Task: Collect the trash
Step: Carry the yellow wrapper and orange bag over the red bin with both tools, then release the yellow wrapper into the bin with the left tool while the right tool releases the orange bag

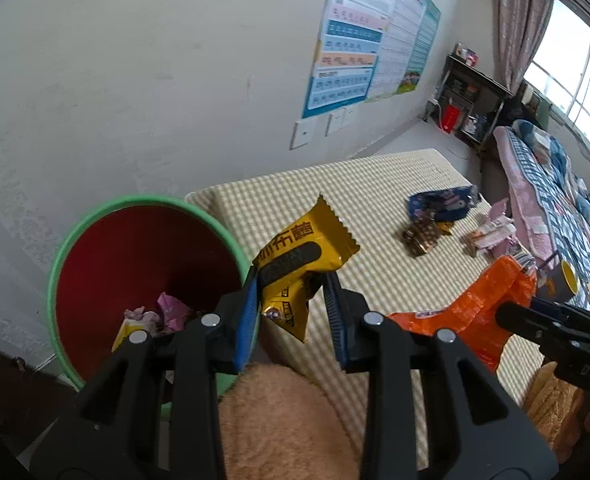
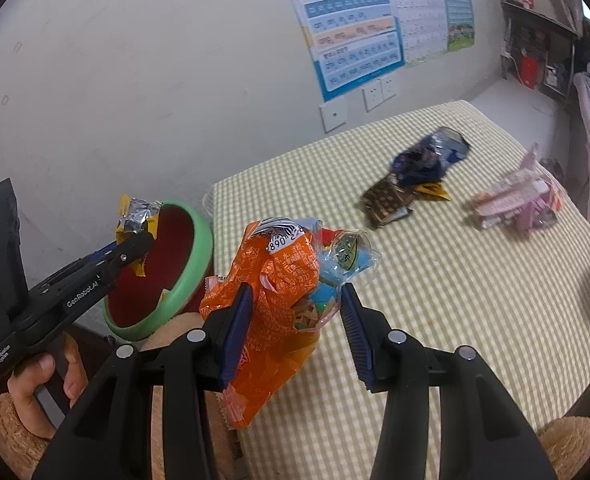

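My left gripper [image 1: 291, 280] is shut on a yellow snack wrapper [image 1: 303, 256], held just right of the green-rimmed red bin [image 1: 95, 232]; the bin holds several wrappers. In the right wrist view the left gripper [image 2: 135, 236] holds the wrapper [image 2: 137, 216] over the bin's rim [image 2: 191, 276]. My right gripper [image 2: 295, 296] is shut on an orange snack bag [image 2: 271, 300] with a clear blue wrapper bunched beside it, above the checked table [image 2: 455, 300]. The orange bag also shows in the left wrist view [image 1: 479, 304].
On the table lie a dark blue bag [image 2: 427, 156], a brown wrapper [image 2: 387, 200] and pink wrappers [image 2: 515, 200]. A cup with a yellow inside [image 1: 563, 284] stands at the table's right. A bed and a shelf stand beyond.
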Demonstrator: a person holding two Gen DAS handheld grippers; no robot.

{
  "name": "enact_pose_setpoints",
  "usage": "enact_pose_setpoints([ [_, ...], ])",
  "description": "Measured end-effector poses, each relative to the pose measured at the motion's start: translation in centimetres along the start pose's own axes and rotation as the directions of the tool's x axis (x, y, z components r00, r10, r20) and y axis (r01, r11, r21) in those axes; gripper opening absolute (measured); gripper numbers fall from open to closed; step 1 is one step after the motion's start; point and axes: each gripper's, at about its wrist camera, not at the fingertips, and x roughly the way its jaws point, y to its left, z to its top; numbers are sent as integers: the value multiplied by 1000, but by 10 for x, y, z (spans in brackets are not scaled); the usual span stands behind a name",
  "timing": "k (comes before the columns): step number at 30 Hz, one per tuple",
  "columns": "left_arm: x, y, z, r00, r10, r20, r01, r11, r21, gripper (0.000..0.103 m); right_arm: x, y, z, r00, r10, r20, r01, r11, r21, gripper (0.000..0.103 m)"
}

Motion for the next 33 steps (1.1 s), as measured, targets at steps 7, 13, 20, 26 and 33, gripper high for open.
enact_pose_setpoints([
  [7, 3, 30, -4, 999, 45, -10, -46, 998, -52, 30, 13, 28, 8, 1000, 14, -17, -15, 998, -60, 44],
  [13, 3, 49, -6, 998, 55, -14, -56, 994, -94, 30, 23, 50, 14, 999, 29, -28, -31, 994, -102, 44],
  [20, 4, 65, -10, 998, 64, -26, -66, 990, -124, 30, 30, 70, 18, 998, 45, -42, -50, 989, -138, 44],
  [26, 5, 75, -11, 997, 78, -28, -81, 987, -142, 30, 35, 83, 23, 998, 54, -45, -60, 986, -158, 44],
  [33, 6, 100, -14, 990, 135, -37, -140, 973, -183, 30, 42, 105, 34, 997, 72, -39, -78, 977, -199, 45],
])
